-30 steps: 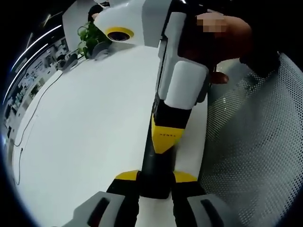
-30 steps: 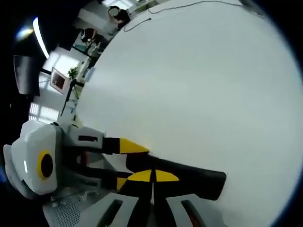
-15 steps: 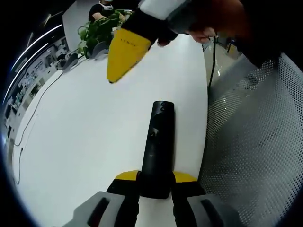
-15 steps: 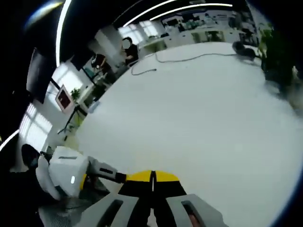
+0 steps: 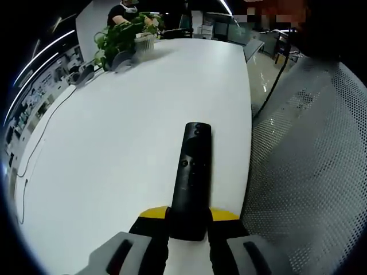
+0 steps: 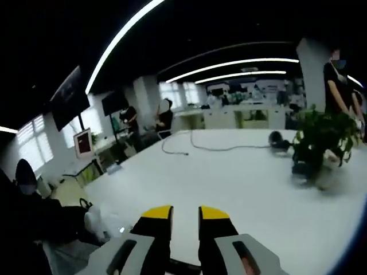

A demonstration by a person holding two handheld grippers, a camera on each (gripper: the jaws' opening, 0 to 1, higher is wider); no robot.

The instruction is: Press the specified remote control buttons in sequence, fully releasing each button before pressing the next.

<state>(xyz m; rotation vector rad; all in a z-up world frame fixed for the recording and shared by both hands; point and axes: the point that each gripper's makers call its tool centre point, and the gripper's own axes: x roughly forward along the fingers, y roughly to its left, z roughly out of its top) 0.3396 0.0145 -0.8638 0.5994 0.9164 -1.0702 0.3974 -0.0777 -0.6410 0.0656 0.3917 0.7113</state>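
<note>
Left gripper (image 5: 188,220) clamps remote (image 5: 191,177) by its near end, flat on table (image 5: 114,143) near edge | right gripper (image 6: 185,220) up, jaws slightly parted, empty | plant (image 6: 320,140) beyond

Left gripper (image 5: 188,220) jaws clamped on remote (image 5: 191,177), right gripper (image 6: 185,220) jaws slightly parted
</note>
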